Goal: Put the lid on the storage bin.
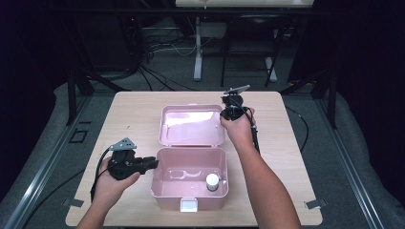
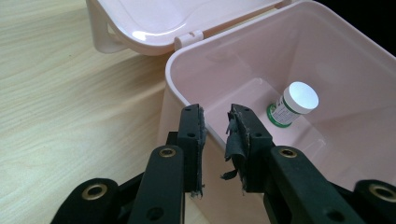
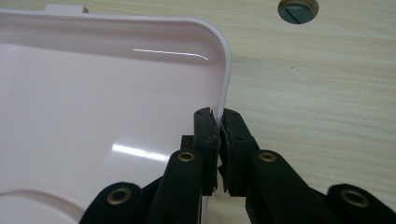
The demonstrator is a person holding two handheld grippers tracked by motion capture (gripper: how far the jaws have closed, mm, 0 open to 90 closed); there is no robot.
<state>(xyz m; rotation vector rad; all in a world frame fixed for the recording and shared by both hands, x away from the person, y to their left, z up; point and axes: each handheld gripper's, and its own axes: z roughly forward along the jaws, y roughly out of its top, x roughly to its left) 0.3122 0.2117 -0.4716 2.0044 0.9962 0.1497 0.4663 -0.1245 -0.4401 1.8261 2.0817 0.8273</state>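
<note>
Right gripper view had the right gripper [image 3: 218, 122] pinching the lid [image 3: 116, 93] rim at frame center, so looked like it was about to swing it closed. Left gripper [image 2: 217, 122] sat part-spread around the pink box [image 2: 187, 79] wall, not squeezing. Risk: thin rim slips out, lid drops. Bottle [image 2: 293, 103] stood inside at right; its label print was too small to read.

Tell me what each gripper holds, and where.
Right gripper pinches the open lid's side rim. Left gripper straddles the box's wall, jaws apart, holding nothing.
</note>
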